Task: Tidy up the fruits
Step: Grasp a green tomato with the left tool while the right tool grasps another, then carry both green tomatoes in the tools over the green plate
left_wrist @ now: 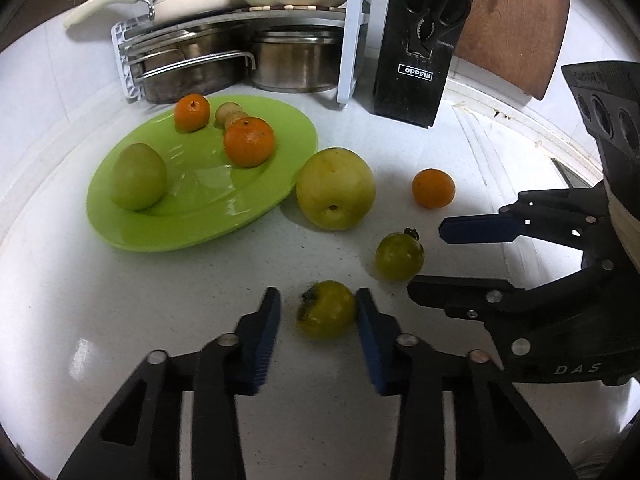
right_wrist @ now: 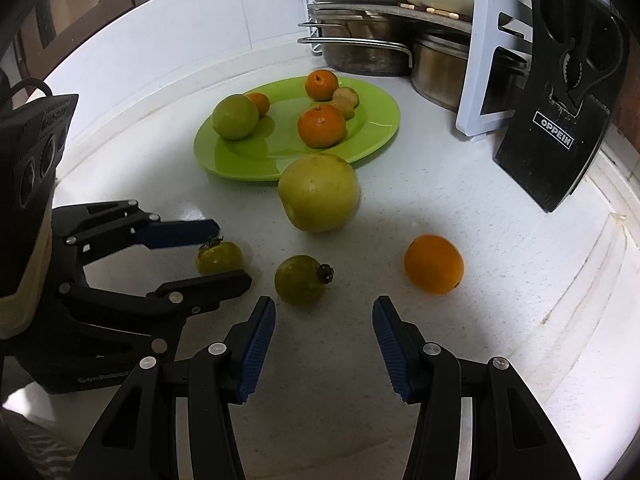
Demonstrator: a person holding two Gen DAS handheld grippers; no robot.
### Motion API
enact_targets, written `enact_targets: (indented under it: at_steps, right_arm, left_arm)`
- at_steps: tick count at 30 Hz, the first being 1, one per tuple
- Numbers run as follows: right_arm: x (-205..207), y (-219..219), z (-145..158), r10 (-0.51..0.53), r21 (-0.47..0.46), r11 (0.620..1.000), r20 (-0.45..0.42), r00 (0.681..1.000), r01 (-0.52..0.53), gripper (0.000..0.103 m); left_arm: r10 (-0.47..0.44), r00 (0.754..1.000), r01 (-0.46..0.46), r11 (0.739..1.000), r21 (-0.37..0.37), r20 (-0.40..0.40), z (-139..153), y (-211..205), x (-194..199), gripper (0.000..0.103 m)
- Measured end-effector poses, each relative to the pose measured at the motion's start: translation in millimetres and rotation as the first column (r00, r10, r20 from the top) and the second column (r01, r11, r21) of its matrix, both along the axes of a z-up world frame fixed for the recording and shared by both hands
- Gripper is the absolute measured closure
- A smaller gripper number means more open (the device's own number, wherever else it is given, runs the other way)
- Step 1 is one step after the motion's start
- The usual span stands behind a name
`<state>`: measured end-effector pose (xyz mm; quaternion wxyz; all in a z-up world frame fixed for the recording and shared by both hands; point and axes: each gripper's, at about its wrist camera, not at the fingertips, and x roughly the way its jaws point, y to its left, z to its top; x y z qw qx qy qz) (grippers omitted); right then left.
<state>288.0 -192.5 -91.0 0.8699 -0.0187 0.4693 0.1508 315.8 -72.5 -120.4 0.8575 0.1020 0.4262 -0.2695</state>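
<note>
A small green persimmon [left_wrist: 326,310] lies on the white counter inside my left gripper [left_wrist: 318,296]. The gripper is shut on it, its right pad against the fruit's side. The right wrist view shows the same fruit [right_wrist: 219,258] clamped in the left gripper [right_wrist: 232,252]. My right gripper [right_wrist: 324,308] is open and holds nothing. A second green persimmon [right_wrist: 302,280] sits just beyond its left fingertip. A loose orange [right_wrist: 434,264] and a large yellow-green fruit [right_wrist: 319,198] rest on the counter. The green plate [right_wrist: 372,140] carries a green fruit, several oranges and a small brownish fruit.
Behind the plate stands a white rack [left_wrist: 348,40] with steel pots and cream cookware. A black knife block [left_wrist: 416,52] marked OPPEIN stands to its right, with a wooden board [left_wrist: 520,20] behind it. The counter's raised rim [right_wrist: 592,280] curves along the right.
</note>
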Motion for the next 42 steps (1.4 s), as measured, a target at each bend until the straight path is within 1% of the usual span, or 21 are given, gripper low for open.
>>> enact_targets:
  at_steps: [1, 8, 10, 14, 16, 18, 23, 32, 42]
  right_arm:
    - [0.4, 0.6, -0.2, 0.000, 0.003, 1.000, -0.001, 1.000, 0.000, 0.051]
    - [7.8, 5.7, 1.0, 0.008, 0.013, 1.000, 0.008, 1.000, -0.008, 0.052]
    - [10.8, 7.9, -0.1, 0.015, 0.014, 1.000, 0.003, 1.000, -0.015, 0.057]
    - [14.3, 10.9, -4.3, 0.020, 0.012, 1.000, -0.011, 1.000, -0.020, 0.061]
    - [14.5, 11.7, -5.8, 0.021, 0.015, 1.000, -0.017, 1.000, -0.021, 0.070]
    - [14.2, 12.3, -6.1, 0.020, 0.014, 1.000, -0.016, 1.000, -0.020, 0.071]
    - [13.6, 11.3, -6.7, 0.014, 0.018, 1.000, -0.016, 1.000, -0.014, 0.072]
    - [11.6, 10.7, -6.7, 0.007, 0.020, 1.000, -0.015, 1.000, -0.006, 0.073]
    - [4.9, 9.8, 4.2, -0.012, 0.025, 1.000, 0.013, 1.000, 0.011, 0.073]
  left_arm:
    - [0.003, 1.000, -0.003, 1.000, -0.002, -0.002, 0.4, 0.2, 0.4, 0.074]
    - [0.042, 0.999, -0.042, 0.999, -0.017, 0.006, 8.1, 7.8, -1.2, 0.075]
    - [0.051, 0.999, -0.050, 0.998, -0.023, 0.009, 10.2, 9.5, -1.8, 0.075]
    - [0.067, 0.998, -0.066, 0.997, -0.034, 0.010, 12.9, 11.2, -2.6, 0.076]
    - [0.068, 0.998, -0.068, 0.997, -0.039, 0.009, 13.3, 11.6, -3.0, 0.076]
    - [0.063, 0.998, -0.062, 0.997, -0.042, 0.005, 12.7, 11.4, -2.9, 0.076]
    - [0.069, 0.998, -0.069, 0.997, -0.039, -0.009, 8.6, 10.8, -0.1, 0.075]
    - [0.072, 0.997, -0.072, 0.997, -0.033, -0.007, 5.0, 10.0, 1.2, 0.075]
    - [0.088, 0.996, -0.086, 0.994, -0.064, 0.032, 24.5, 15.2, -6.4, 0.075]
